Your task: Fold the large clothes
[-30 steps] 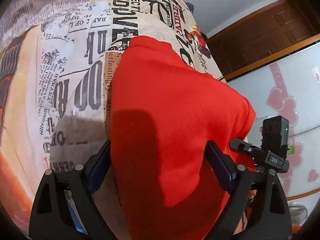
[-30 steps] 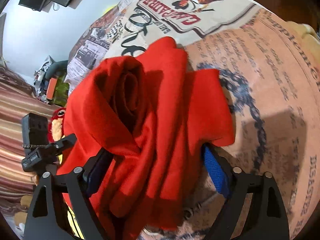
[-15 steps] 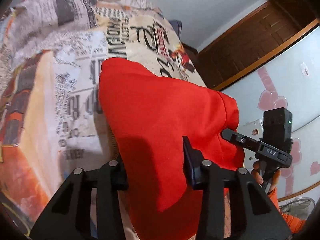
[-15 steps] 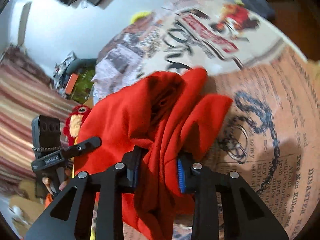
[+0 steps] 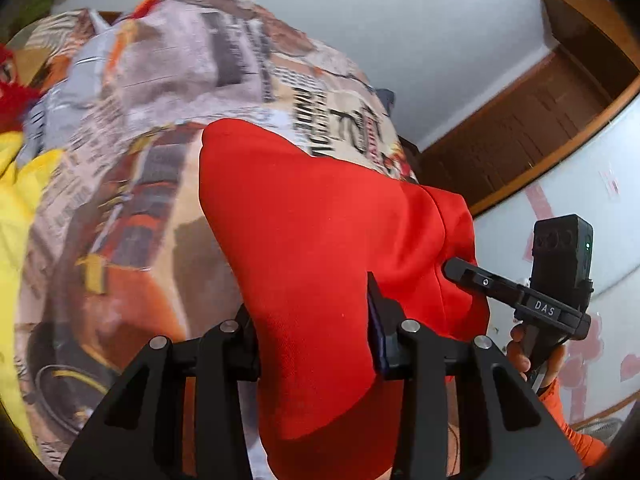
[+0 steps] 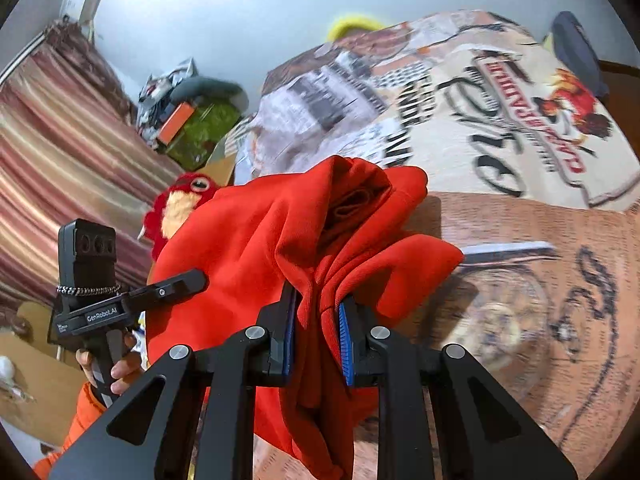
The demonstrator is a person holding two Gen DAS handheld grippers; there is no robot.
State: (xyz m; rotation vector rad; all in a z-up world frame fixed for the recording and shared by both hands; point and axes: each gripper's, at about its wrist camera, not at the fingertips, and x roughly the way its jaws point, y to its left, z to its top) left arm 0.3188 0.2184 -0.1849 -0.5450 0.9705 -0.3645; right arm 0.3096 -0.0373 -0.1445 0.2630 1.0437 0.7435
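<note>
A large red garment (image 5: pixel 312 240) hangs bunched over the newspaper-print bedspread (image 5: pixel 132 184), lifted off it. My left gripper (image 5: pixel 314 332) is shut on a thick fold of the red cloth. My right gripper (image 6: pixel 316 320) is shut on another bunched edge of the same garment (image 6: pixel 248 248), with folds spilling over both fingers. Each gripper shows in the other's view: the right one is in the left wrist view (image 5: pixel 516 292), the left one is in the right wrist view (image 6: pixel 132 300).
The bedspread (image 6: pixel 500 120) fills the middle and right. A red and yellow plush toy (image 6: pixel 180 204) lies at the bed's left edge, with yellow fabric (image 5: pixel 12 216) nearby. Striped curtains (image 6: pixel 52 128), clutter (image 6: pixel 188 116), a wooden wardrobe (image 5: pixel 540 120) and a glass panel (image 5: pixel 592 184) surround the bed.
Both grippers closed from open onto the red garment, then rose and tilted up, lifting the cloth off the bedspread. More of the room and wall shows now.
</note>
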